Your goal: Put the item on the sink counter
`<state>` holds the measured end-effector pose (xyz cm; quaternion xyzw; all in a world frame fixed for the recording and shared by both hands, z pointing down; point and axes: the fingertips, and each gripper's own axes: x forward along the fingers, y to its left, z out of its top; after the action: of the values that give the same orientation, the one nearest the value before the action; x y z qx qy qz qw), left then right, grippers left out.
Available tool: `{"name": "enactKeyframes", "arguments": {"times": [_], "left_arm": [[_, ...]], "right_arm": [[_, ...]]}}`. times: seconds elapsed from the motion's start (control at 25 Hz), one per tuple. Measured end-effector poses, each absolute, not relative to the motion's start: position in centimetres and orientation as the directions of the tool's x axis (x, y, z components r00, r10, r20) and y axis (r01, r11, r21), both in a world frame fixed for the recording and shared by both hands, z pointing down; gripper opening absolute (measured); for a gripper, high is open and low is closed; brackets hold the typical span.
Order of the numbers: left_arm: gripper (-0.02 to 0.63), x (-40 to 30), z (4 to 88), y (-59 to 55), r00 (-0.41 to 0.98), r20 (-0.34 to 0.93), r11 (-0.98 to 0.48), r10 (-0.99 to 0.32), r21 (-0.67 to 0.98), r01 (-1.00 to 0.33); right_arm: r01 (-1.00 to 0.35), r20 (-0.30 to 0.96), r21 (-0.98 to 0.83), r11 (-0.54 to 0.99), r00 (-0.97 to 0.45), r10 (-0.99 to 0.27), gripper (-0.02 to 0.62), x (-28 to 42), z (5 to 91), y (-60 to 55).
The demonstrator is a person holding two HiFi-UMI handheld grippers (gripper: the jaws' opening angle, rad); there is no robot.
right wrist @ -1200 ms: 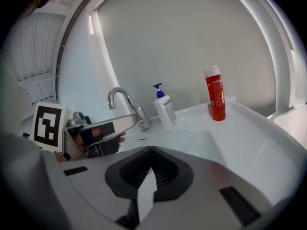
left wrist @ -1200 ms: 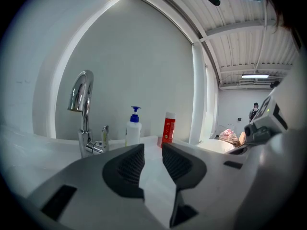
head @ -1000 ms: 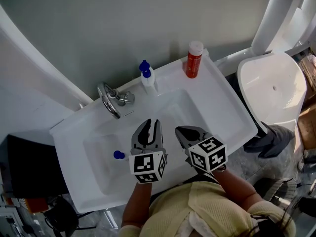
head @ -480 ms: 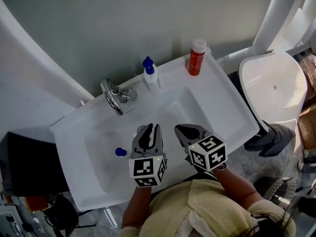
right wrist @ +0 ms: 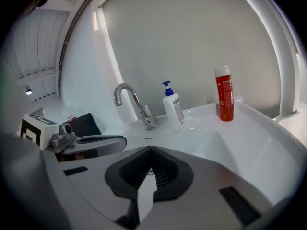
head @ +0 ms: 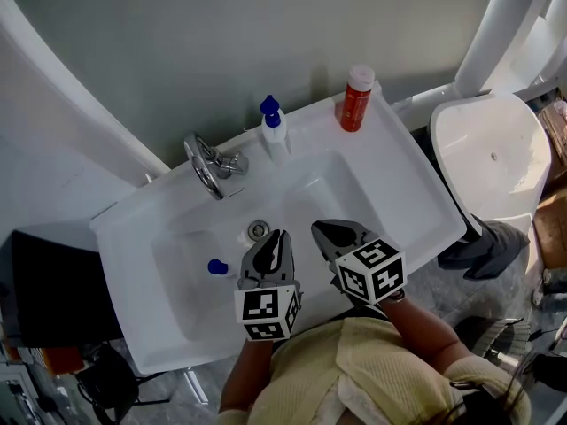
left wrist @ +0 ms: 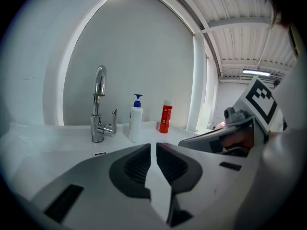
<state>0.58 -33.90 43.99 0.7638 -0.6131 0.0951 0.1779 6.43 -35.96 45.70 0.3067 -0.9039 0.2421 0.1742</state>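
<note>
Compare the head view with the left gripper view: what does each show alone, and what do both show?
Only the head view shows the drain, the small blue object lying left of it, and the toilet. Only the left gripper view shows the ceiling with its strip light. Both show the faucet, the white pump bottle, the red bottle and the right gripper.

The sink [head: 416, 193] is white. At upper centre stand a red, white-capped bottle [head: 356, 104] and a white soap bottle [head: 275, 135] with a blue pump. A small blue item [head: 217, 266] sits left of centre.
</note>
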Motion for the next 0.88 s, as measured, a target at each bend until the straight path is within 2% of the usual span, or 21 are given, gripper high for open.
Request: {"name": "enactKeyframes", "arguments": {"times": [0.88], "left_arm": [[0.059,-0.1,46.5,-31.4,0.225,0.466,-0.167,-0.856,0.164,-0.972]], "right_arm": [[-0.611,0.488,-0.327,0.721,-0.763,-0.424,0.021,5.4,46.4,-35.2]]}}
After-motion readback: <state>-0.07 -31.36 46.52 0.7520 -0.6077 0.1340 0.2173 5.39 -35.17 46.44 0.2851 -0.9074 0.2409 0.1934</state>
